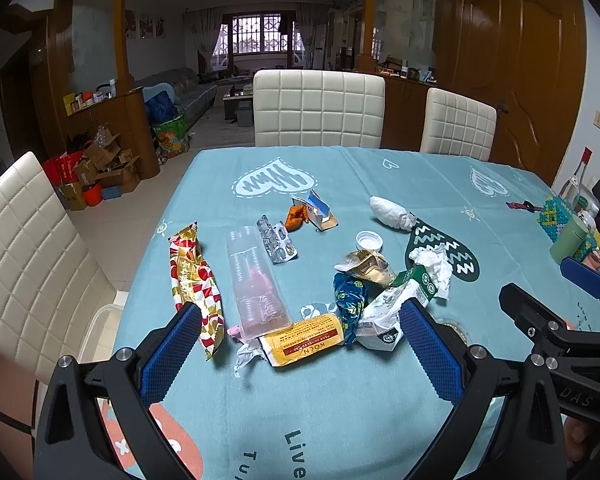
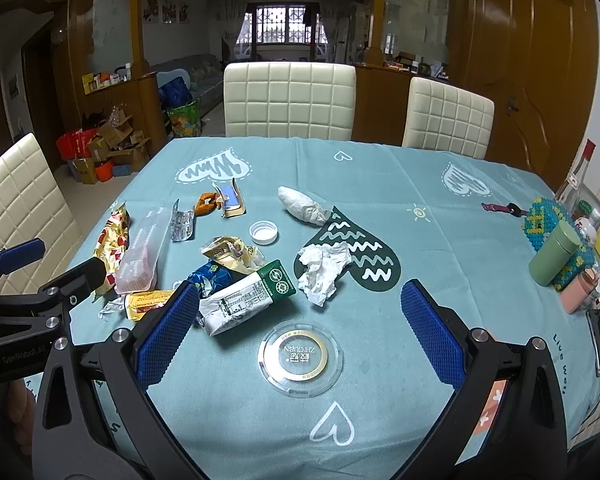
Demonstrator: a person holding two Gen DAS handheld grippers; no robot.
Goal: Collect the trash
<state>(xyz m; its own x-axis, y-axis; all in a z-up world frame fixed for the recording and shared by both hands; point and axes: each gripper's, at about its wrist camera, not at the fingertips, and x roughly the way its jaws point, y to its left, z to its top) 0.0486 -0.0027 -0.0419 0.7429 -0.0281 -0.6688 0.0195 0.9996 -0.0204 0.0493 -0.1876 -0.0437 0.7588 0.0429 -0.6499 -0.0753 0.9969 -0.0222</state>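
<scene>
I see the trash spread across the middle of the blue tablecloth [image 2: 440, 208]. My left gripper [image 1: 300, 316] hangs with its jaws wide apart above the yellow wrapper [image 1: 302, 338], whose print is too small to read; its left end is tucked under the ribbed clear plastic sleeve [image 1: 256, 280]. A crumpled green-and-white carton [image 2: 246, 300] lies just past the left finger of my right gripper [image 2: 300, 300], also spread wide and holding nothing. Between its fingers sits a round clear lid [image 2: 300, 356]. A crumpled tissue [image 2: 324, 270] lies beyond.
</scene>
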